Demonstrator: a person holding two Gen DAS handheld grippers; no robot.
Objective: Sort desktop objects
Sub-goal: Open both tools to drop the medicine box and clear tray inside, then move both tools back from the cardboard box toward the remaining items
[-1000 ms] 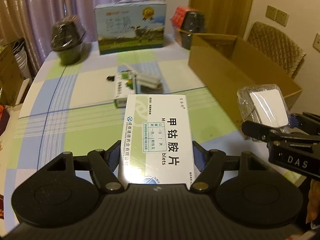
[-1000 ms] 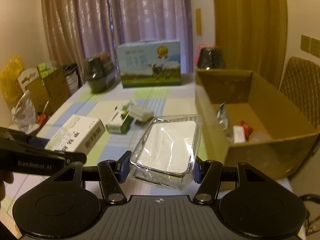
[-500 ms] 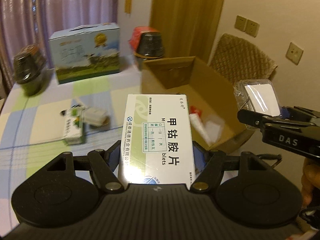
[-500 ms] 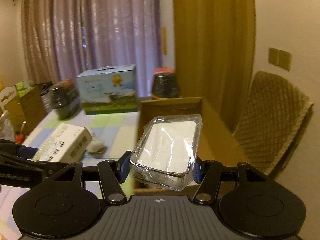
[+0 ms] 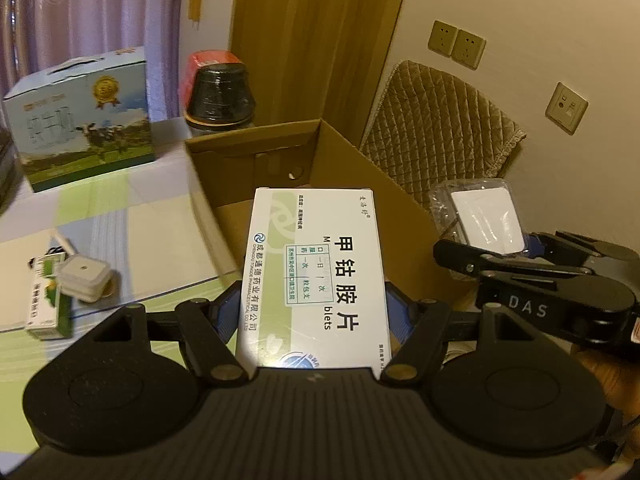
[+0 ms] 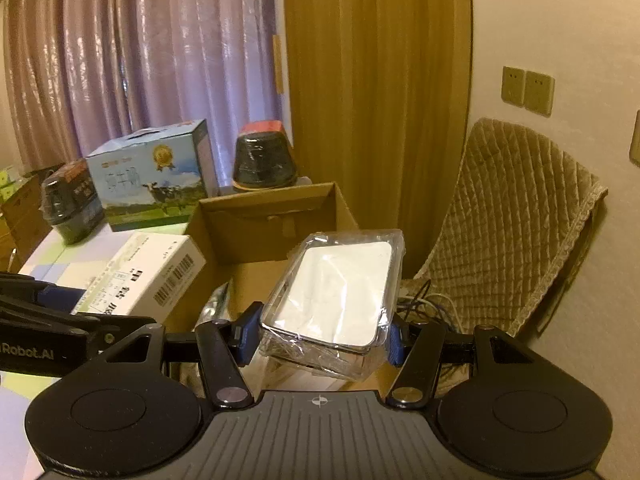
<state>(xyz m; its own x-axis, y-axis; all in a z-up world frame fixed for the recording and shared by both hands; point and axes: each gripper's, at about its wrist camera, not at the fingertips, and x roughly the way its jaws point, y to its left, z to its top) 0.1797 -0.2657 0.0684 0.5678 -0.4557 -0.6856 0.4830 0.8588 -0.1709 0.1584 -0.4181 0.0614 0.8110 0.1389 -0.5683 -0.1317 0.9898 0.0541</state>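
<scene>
Both loads swung over carton (image 5: 352,168); left tongs (image 5: 314,314) clamp medicine box (image 5: 316,264), right tongs (image 6: 320,338) seemingly clamp wrapped tray (image 6: 340,292).

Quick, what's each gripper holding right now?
Left gripper: shut on the white-and-green cardboard medicine box.
Right gripper: shut on the clear plastic-wrapped white tray.

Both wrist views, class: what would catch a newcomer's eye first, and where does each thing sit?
The white rectangular medicine box with bold black characters fills the middle of the left view, clamped in the left tongs. The clear plastic-wrapped white tray sits centre in the right view, held by the right tongs. Behind both gapes the open brown cardboard box.
</scene>
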